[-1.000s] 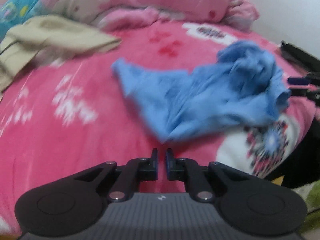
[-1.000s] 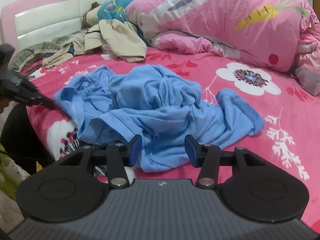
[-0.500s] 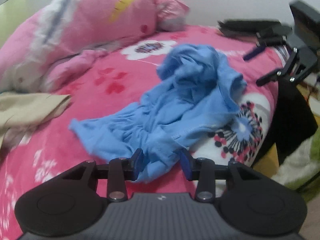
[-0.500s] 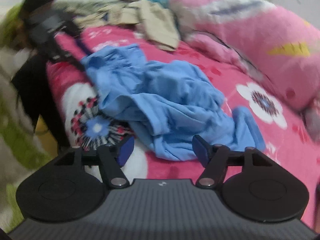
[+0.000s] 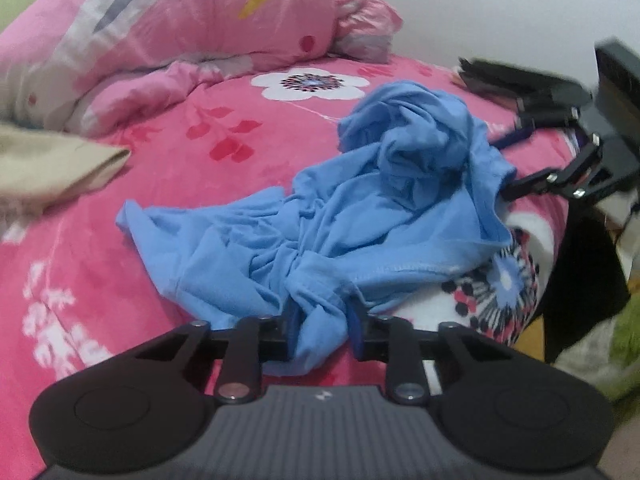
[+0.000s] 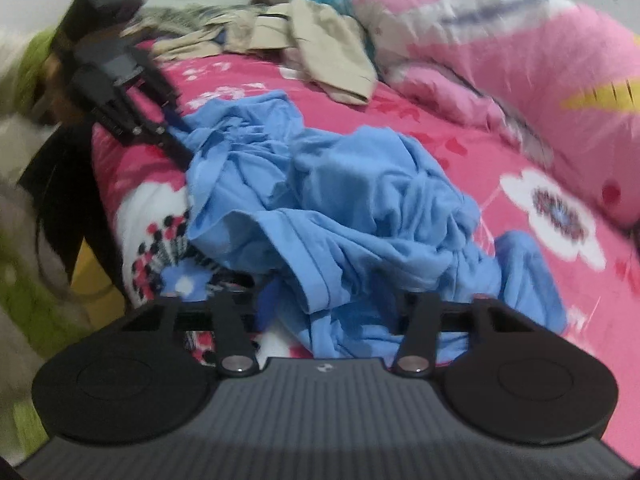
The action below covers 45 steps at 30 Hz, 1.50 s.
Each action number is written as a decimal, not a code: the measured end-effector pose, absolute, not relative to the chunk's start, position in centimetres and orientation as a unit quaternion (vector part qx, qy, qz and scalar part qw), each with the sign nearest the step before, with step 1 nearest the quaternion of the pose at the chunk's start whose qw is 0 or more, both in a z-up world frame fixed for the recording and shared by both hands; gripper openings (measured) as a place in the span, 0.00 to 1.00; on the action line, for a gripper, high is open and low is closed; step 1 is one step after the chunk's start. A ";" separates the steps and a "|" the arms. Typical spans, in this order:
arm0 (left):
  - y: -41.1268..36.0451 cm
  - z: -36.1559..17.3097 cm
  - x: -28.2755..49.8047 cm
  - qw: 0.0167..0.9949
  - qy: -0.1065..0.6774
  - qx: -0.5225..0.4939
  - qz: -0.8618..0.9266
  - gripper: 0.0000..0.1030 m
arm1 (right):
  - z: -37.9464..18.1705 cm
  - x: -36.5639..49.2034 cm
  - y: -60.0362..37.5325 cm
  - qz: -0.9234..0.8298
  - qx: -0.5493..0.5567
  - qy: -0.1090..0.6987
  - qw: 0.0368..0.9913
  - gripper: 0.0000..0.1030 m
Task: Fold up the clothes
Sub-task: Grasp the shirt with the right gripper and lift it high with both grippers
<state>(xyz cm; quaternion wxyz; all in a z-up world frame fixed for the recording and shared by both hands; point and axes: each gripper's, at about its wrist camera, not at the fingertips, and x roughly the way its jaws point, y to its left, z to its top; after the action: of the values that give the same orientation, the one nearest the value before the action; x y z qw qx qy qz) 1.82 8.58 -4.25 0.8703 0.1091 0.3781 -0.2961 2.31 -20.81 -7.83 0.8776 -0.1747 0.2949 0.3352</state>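
Observation:
A crumpled blue garment (image 5: 360,208) lies on the pink flowered bedspread (image 5: 120,272) near the bed's edge. In the left wrist view my left gripper (image 5: 322,318) is shut on a bunched corner of it, and the folds gather toward the fingers. The same gripper (image 6: 184,142) shows in the right wrist view at the garment's (image 6: 360,200) far left edge. My right gripper (image 6: 334,308) is open wide, with cloth lying between its blue-padded fingers. From the left wrist view it (image 5: 502,168) sits at the garment's right edge, one finger on each side of the hem.
A rolled pink quilt (image 5: 180,28) lies along the back of the bed. Beige clothes (image 6: 320,40) are heaped near the headboard, and one beige piece (image 5: 48,168) shows at the left. The bed edge drops off past the white flower print (image 6: 160,216), with green fabric (image 6: 24,304) below.
Both grippers moved in onto the blue garment. The left one went from shut and empty, to open, to closed on a bunched corner. The right one stayed open and slid over the cloth.

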 end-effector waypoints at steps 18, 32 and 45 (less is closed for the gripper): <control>9.5 6.5 0.9 0.967 0.151 -0.075 -0.192 0.07 | 3.0 1.4 -23.5 0.161 0.004 0.047 0.986 0.00; 10.7 5.9 -0.9 0.969 0.172 -0.070 -0.164 0.07 | -3.9 -1.1 -19.7 0.286 -0.086 0.183 0.937 0.52; 11.4 5.2 -2.2 0.972 0.155 -0.086 -0.156 0.07 | -4.7 0.8 -16.3 0.058 -0.152 0.165 0.973 0.01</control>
<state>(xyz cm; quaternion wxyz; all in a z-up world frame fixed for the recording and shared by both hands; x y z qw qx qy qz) -2.16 11.37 5.21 0.9716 -0.0858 0.1555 -0.1561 0.83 -16.31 -4.75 0.9728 -0.1524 0.1646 0.0582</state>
